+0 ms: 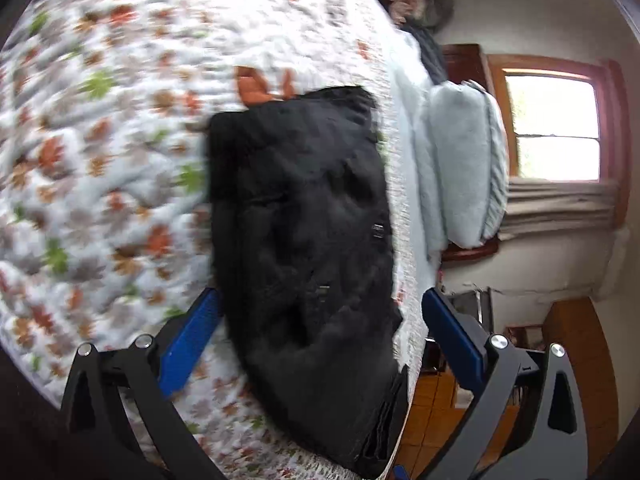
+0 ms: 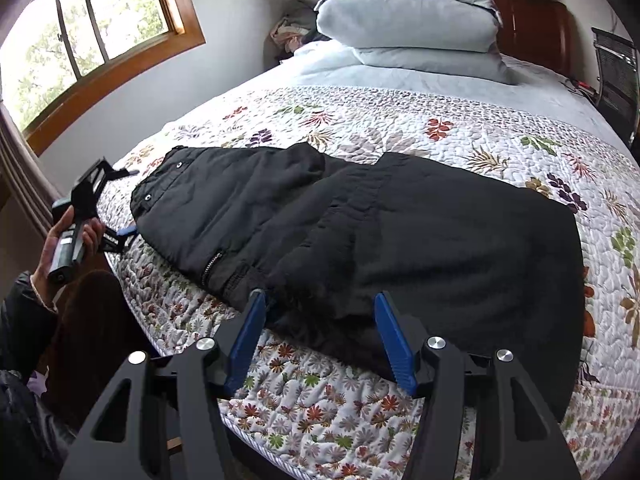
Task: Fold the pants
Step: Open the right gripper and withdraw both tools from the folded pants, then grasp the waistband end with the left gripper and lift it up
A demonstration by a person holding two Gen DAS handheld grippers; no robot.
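Black pants (image 2: 360, 232) lie folded in a wide bundle on the floral quilt (image 2: 400, 128) near the bed's near edge; the waistband with snaps points left. They also show in the left wrist view (image 1: 304, 240). My right gripper (image 2: 320, 300) is open and empty, its blue fingers astride the pants' near edge, just above the cloth. My left gripper (image 1: 320, 300) is open and empty at the waistband end, off the bed's left edge; it also shows in the right wrist view (image 2: 120, 208), held by a hand.
Two stacked pale blue pillows (image 2: 408, 28) lie at the headboard (image 2: 532, 20). A clothes heap (image 2: 292, 28) sits in the far corner. Windows (image 2: 80, 40) are on the left wall. The person's knee (image 2: 88, 320) is by the bed's edge. Wooden floor (image 1: 440, 400) lies beside the bed.
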